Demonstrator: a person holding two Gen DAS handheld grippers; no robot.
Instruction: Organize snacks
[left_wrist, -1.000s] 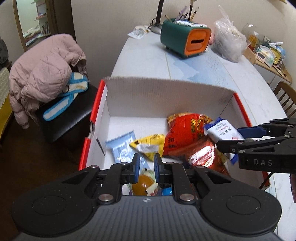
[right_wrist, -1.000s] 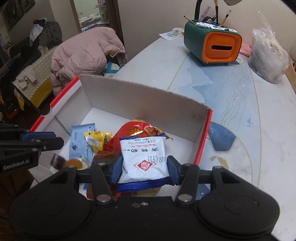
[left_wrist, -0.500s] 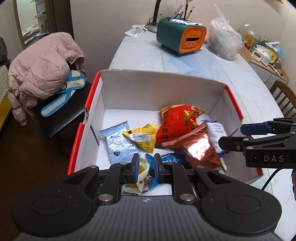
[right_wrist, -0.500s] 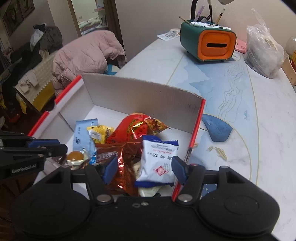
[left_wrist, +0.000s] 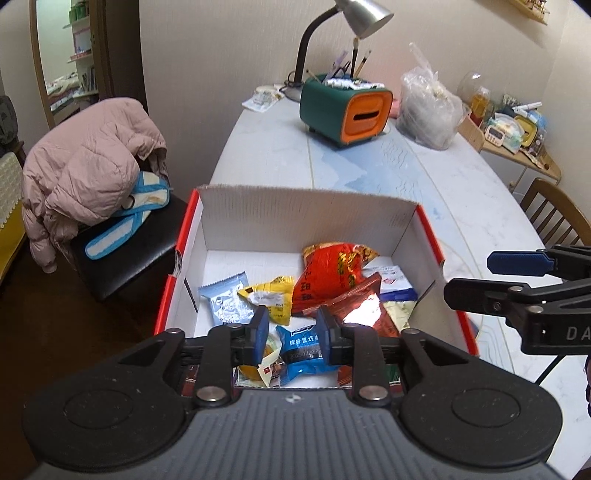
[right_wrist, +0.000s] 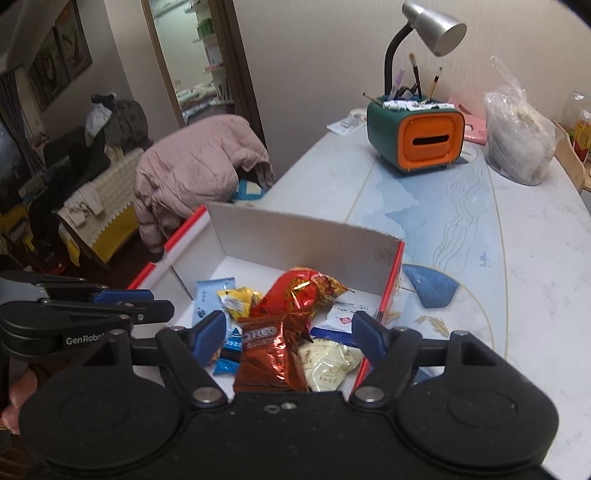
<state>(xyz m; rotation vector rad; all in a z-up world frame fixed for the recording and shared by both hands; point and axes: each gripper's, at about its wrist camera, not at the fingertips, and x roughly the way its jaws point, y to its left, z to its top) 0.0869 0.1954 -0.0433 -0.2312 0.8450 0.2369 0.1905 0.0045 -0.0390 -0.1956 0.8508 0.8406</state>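
- Left gripper (left_wrist: 291, 328) hanging over the near edge of the cardboard box (left_wrist: 306, 214), jaws a bit apart, gripping nothing.
- Right gripper (right_wrist: 290, 328) spread wide over the box's near right corner, also holding nothing.
- Snacks piled inside the box: big red bag (left_wrist: 332, 273) mid-floor, Oreo pack (right_wrist: 266, 354) toward the near edge, white-and-blue packet (right_wrist: 341, 317) against the right wall, yellow packet (left_wrist: 269, 295) and pale blue packet (left_wrist: 227, 299) toward the left.
- Box parked at the table's (left_wrist: 461, 192) left near corner.

R gripper (right_wrist: 289, 328) open, empty — above snacks in box (right_wrist: 303, 236).
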